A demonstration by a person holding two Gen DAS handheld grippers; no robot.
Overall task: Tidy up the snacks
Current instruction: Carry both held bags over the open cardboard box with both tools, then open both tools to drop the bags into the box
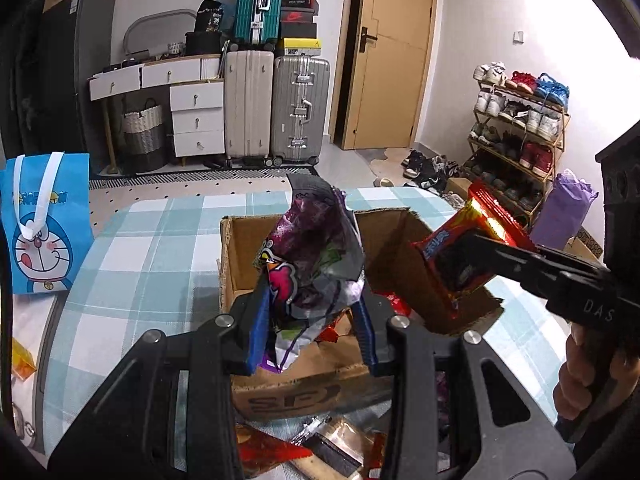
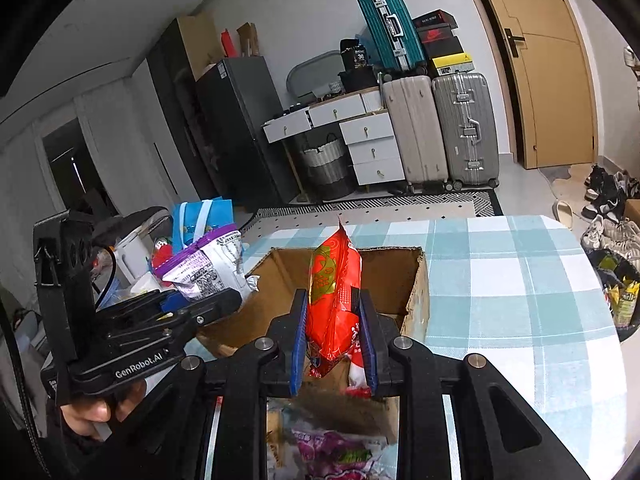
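Observation:
An open cardboard box stands on the checked tablecloth and also shows in the right wrist view. My left gripper is shut on a purple snack bag and holds it over the box; from the right wrist view this gripper sits at the left with the bag. My right gripper is shut on a red snack bag above the box; in the left wrist view it holds the red bag over the box's right side. Some red packets lie inside the box.
Loose snacks lie on the table in front of the box. A blue Doraemon bag stands at the table's left. Suitcases, drawers, a door and a shoe rack are beyond.

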